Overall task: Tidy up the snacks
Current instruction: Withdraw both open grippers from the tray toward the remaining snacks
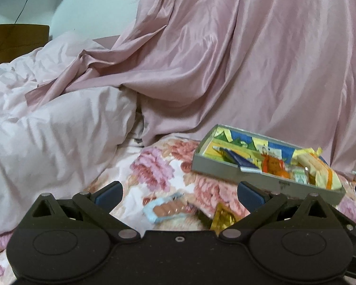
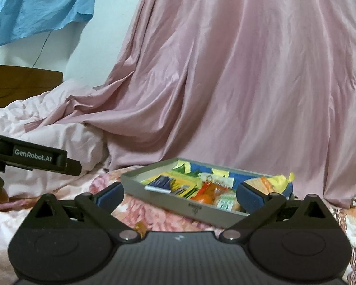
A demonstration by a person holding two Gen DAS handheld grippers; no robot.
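The left tool (image 1: 179, 193) stands wide open and empty; a blue-edged snack packet (image 1: 165, 210) and a gold wrapper (image 1: 222, 220) lie on the floral bedspread (image 1: 159, 168) just ahead between its fingers. The right tool (image 2: 180, 193) is likewise fully spread, empty, with the grey snack tray (image 2: 201, 210) directly ahead of it.

A pink drape (image 2: 225, 83) hangs ahead of the gripper; pale quilt (image 1: 47, 130) and blue cloth (image 2: 42, 9) left.
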